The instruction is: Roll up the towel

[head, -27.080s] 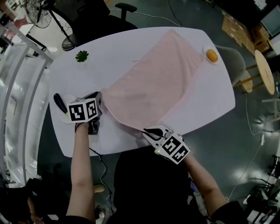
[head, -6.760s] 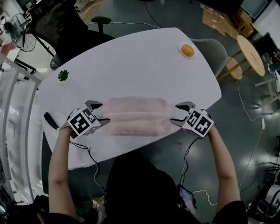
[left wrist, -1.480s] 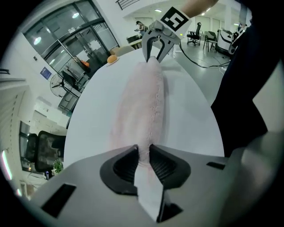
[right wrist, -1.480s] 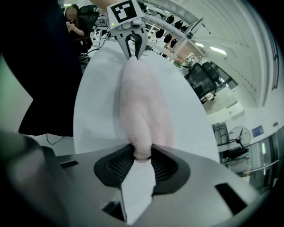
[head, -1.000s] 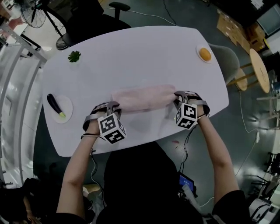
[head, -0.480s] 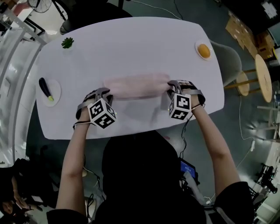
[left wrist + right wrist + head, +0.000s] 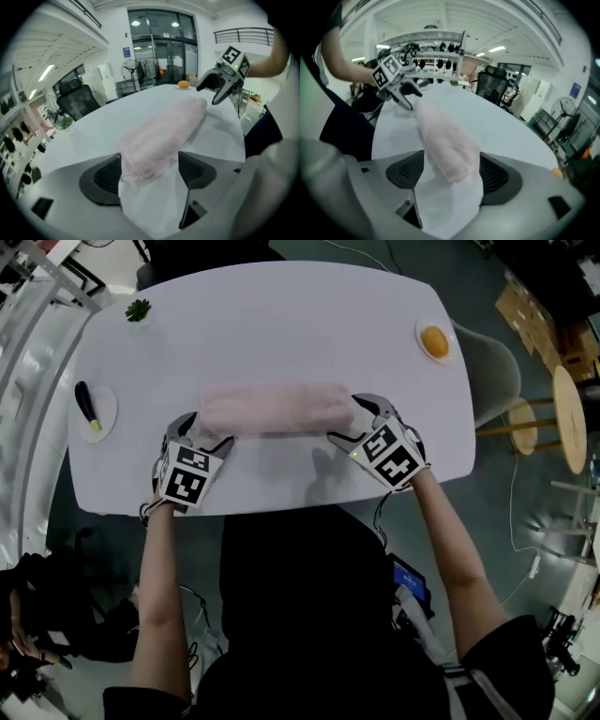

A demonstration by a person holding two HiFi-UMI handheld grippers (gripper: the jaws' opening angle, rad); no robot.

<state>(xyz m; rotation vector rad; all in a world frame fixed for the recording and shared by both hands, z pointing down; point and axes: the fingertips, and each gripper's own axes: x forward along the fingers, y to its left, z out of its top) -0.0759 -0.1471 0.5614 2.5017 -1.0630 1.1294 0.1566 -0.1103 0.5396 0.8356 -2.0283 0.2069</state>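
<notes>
Head view: rolled towel (image 7: 272,409) on worktop (image 7: 281,324); left claw (image 7: 199,432) straddles its 9 o'clock end, right claw (image 7: 349,420) 3 o'clock, both just opened.

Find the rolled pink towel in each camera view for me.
Head view: towel lies crosswise at centre.
Left gripper view: towel low centre, running up-right.
Right gripper view: towel low centre, running up-left.
Shared landmark: the white table beneath it.

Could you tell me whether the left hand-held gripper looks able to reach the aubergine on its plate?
Probably yes: the left hand-held gripper has just been opening its jaws, which stand loose around the end of the towel roll, and only bare table separates it from the aubergine on its plate.
</notes>
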